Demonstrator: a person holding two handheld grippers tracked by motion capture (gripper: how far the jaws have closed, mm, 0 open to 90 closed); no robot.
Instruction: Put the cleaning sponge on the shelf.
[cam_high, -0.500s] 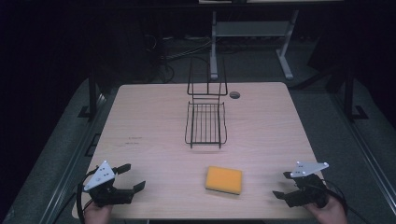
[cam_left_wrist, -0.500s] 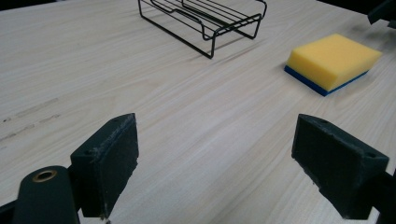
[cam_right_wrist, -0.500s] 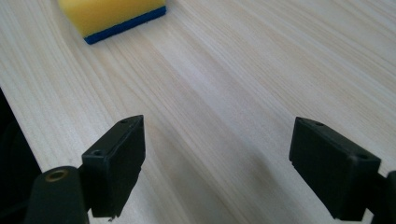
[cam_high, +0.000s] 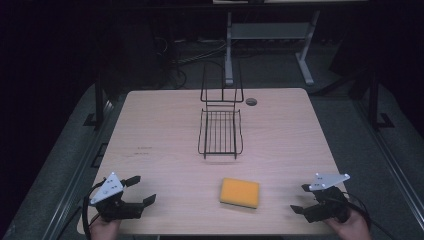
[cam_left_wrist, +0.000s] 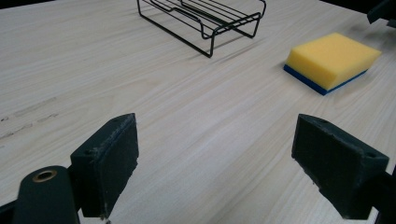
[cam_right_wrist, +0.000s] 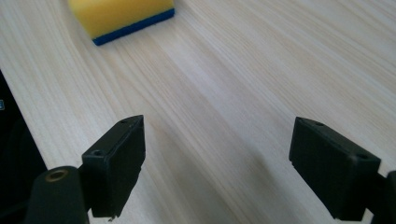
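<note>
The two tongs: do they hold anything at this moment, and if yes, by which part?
Nothing is held. The left tongs and the right tongs are both open over bare table, apart from the sponge.

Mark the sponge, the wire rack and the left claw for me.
sponge (cam_high: 240, 192), high view, middle of its yellow top.
wire rack (cam_high: 220, 131), high view, on its flat wire bed.
left claw (cam_high: 140, 190), high view, midway between its open jaw tips.

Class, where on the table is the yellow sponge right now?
In the high view, the yellow sponge lies near the table's front edge, between both open grippers, just in front of the wire rack.
</note>
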